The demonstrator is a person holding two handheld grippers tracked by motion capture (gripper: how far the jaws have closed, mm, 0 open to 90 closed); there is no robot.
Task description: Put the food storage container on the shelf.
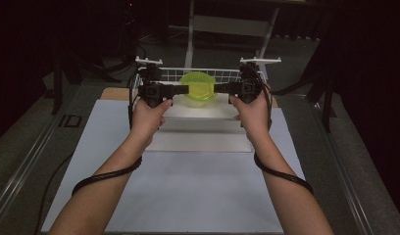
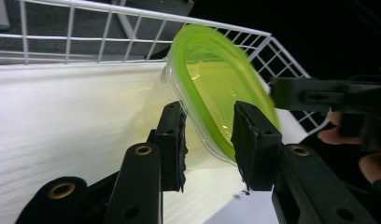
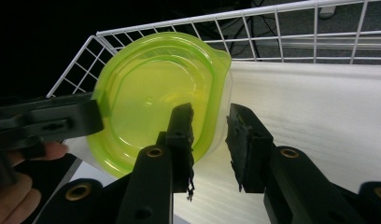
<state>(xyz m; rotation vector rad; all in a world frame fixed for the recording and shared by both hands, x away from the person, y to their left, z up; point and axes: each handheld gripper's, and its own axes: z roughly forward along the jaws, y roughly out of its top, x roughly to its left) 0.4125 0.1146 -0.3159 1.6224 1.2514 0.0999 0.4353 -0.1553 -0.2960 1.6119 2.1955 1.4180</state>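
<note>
High view, container: a clear tub with a yellow-green lid (image 1: 199,88) sits tilted at the far edge of the surface (image 1: 188,196), in front of a white wire basket (image 1: 222,73).
High view, tools: the left tool (image 1: 181,89) and right tool (image 1: 222,88) flank the container from either side, each held in a hand.
Left tool view, jaws: the left tool (image 2: 207,140) straddles the lid's (image 2: 216,88) rim, jaws apart, pads not pressing.
Left tool view, backdrop: wire basket (image 2: 132,32) behind; the other tool (image 2: 328,95) at the lid's far side.
Right tool view, jaws: the right tool (image 3: 209,135) is parted around the container's (image 3: 151,107) edge; whether a pad touches it I cannot tell.
Right tool view, backdrop: basket (image 3: 272,28) beyond.
</note>
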